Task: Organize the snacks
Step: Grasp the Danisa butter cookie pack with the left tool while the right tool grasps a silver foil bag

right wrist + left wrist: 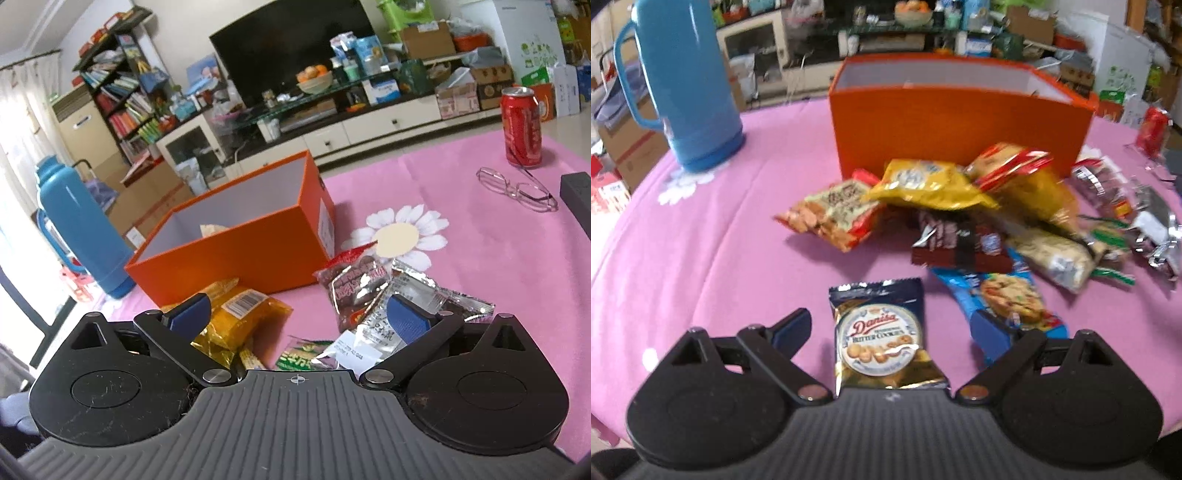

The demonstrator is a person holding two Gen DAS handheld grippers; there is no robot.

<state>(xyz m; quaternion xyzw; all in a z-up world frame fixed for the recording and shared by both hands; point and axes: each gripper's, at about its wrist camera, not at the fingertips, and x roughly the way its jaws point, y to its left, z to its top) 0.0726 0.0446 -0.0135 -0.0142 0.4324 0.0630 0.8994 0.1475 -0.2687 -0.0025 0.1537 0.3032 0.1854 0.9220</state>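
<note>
An open orange box stands on the pink tablecloth, with a pile of snack packets in front of it. A Danisa butter cookie packet lies flat between the wide-open fingers of my left gripper. A blue cookie packet lies by its right finger. In the right wrist view the box holds one pale item. My right gripper is open and empty above a yellow packet, a dark red packet and a silver packet.
A blue thermos stands left of the box, also in the right wrist view. A red soda can, glasses and a dark remote lie at the right. A TV cabinet stands behind the table.
</note>
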